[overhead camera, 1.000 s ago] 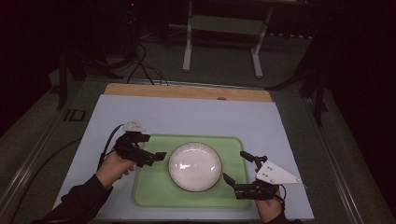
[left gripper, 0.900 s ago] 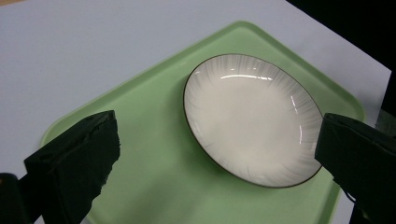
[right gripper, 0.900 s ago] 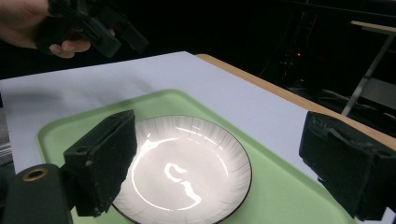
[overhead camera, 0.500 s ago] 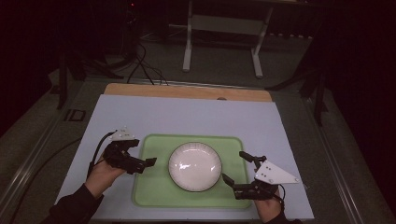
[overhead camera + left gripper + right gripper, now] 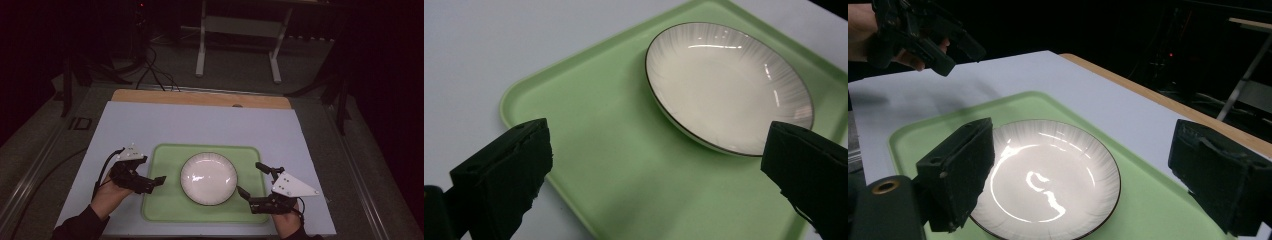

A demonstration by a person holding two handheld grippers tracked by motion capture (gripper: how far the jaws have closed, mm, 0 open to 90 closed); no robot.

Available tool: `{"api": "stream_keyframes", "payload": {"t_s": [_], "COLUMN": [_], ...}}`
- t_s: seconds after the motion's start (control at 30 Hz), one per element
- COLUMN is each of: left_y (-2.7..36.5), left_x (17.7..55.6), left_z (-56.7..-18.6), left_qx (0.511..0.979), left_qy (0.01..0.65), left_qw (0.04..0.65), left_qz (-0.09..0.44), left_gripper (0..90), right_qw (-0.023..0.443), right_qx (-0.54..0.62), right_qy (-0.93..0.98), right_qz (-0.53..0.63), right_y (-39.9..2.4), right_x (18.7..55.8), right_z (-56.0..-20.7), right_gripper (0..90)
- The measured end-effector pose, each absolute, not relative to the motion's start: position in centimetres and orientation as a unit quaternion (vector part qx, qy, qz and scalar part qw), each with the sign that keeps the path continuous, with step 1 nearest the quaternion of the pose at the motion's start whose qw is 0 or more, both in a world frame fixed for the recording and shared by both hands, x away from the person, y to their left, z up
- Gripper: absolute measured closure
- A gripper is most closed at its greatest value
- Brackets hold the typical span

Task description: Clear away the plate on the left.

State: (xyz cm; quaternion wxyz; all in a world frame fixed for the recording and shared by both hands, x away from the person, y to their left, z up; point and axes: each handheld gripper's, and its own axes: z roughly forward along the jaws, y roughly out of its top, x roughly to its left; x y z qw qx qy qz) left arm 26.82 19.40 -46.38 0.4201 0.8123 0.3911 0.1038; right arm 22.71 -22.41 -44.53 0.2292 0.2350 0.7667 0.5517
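White plate (image 5: 208,178) sits centred on green tray (image 5: 162,210), near front edge of tabletop (image 5: 200,125). Plate empty, glossy, dark-rimmed. Right gripper (image 5: 252,185) at plate's right rim, jaws spread, holding nothing. Left gripper (image 5: 156,181) over tray's left edge, jaws spread, clear of plate. Judged step: grasp plate by rim. Straddle rim with one jaw over, one under; close slowly; glazed surface likely slippery; keep plate level.

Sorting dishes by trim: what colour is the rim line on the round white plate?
A thin dark line rims the round white plate, clearest in the left gripper view.
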Motion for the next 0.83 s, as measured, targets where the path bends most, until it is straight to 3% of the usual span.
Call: {"api": "stream_keyframes", "payload": {"t_s": [0.83], "left_y": [19.6], "left_x": [26.5], "left_z": [-48.0], "left_qx": [0.802], "left_qy": [0.384], "left_qw": [0.442], "left_qz": [0.116], "left_gripper": [0.0], "right_qw": [0.223], "right_qx": [0.236], "right_qy": [0.769], "right_qz": [0.551], "right_y": [-22.5], "right_x": [22.9], "right_z": [-44.7], "right_gripper": [11.1]}}
